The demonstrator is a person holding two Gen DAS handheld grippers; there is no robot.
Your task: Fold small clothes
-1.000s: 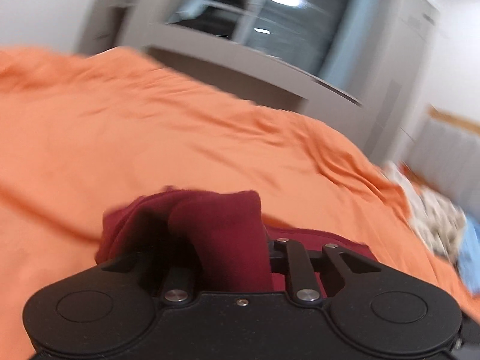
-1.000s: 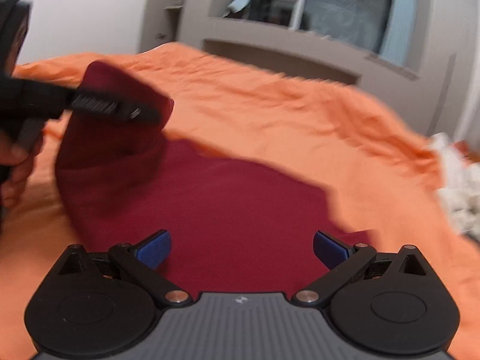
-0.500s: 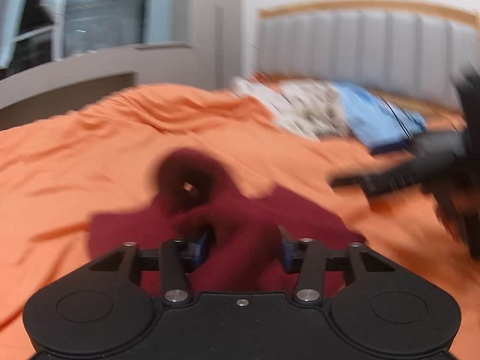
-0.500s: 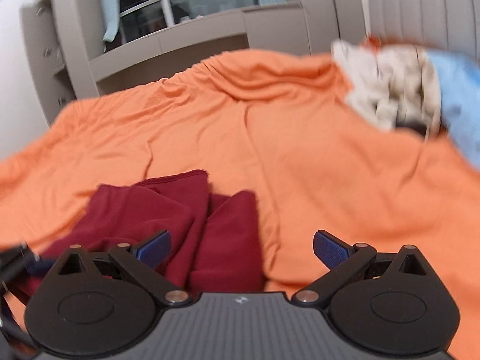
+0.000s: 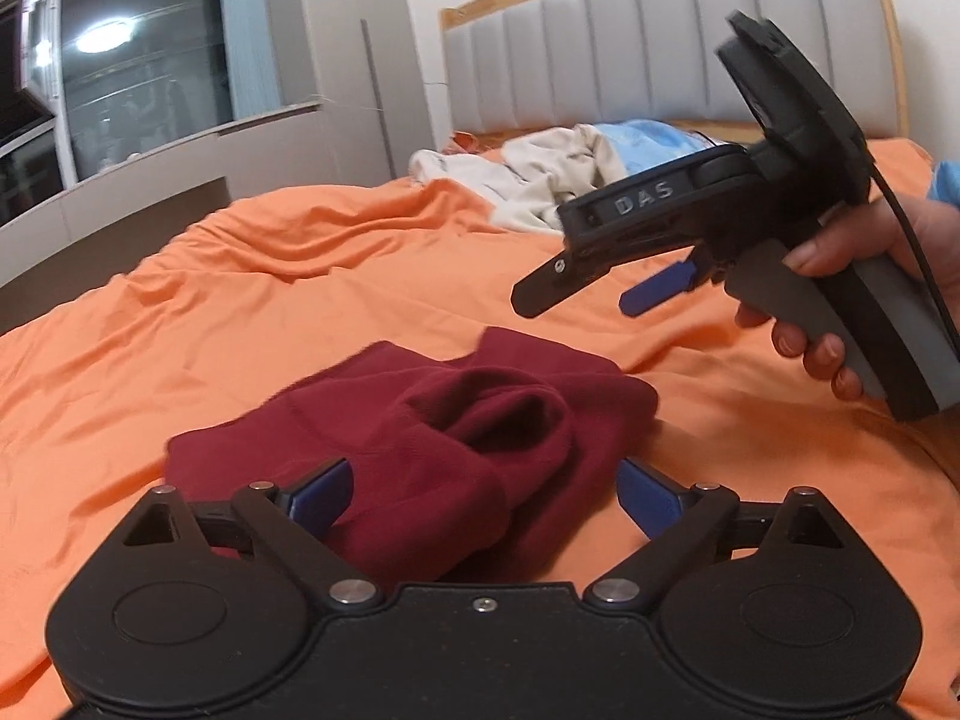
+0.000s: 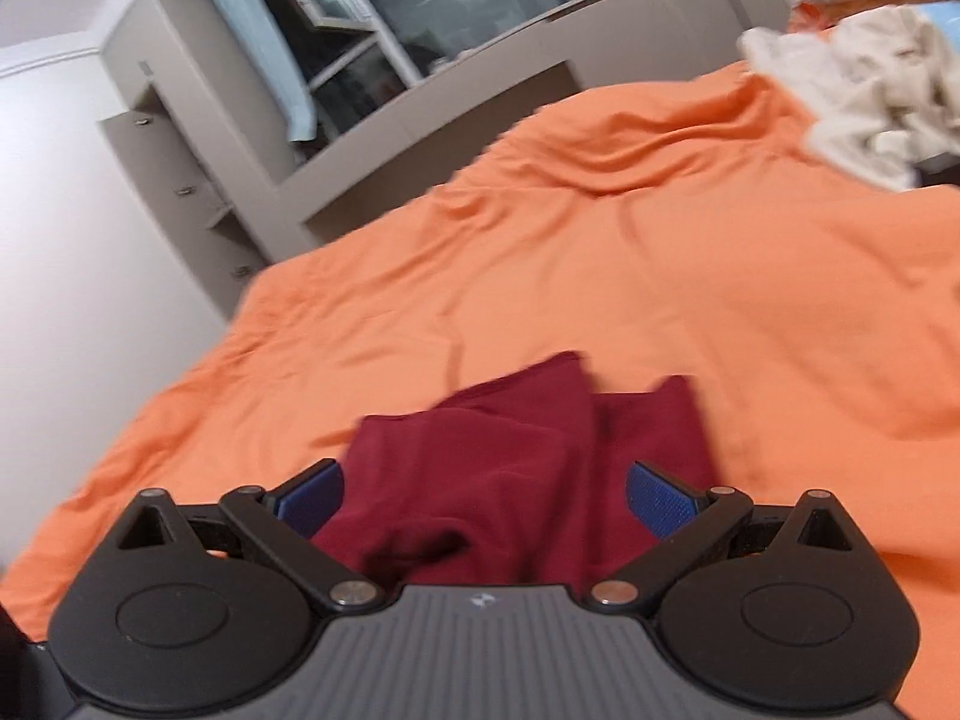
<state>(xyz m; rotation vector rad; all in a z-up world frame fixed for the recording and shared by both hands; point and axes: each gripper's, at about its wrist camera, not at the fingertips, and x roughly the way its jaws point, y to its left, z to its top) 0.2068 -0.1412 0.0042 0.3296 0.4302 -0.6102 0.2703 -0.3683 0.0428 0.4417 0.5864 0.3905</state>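
Observation:
A maroon garment lies bunched in loose folds on the orange bed sheet. My left gripper hovers low just behind it. Its jaws are opening, and a fold of the fabric sits between the blue pads without being pressed. A hand holds my right gripper in the air beyond the garment, to the right. In the right wrist view the same garment lies under and between the right gripper fingers. Those jaws are closing slightly but still stand wide, clear of the cloth.
A heap of cream and blue clothes lies at the head of the bed, below a grey padded headboard. A grey cabinet wall with a dark window runs along the far side. The hand grips the right gripper's handle.
The left gripper, shut on the raised maroon fabric before, has spread its jaws and the fabric has dropped onto the sheet. Both wrist views have rolled and swung across the bed.

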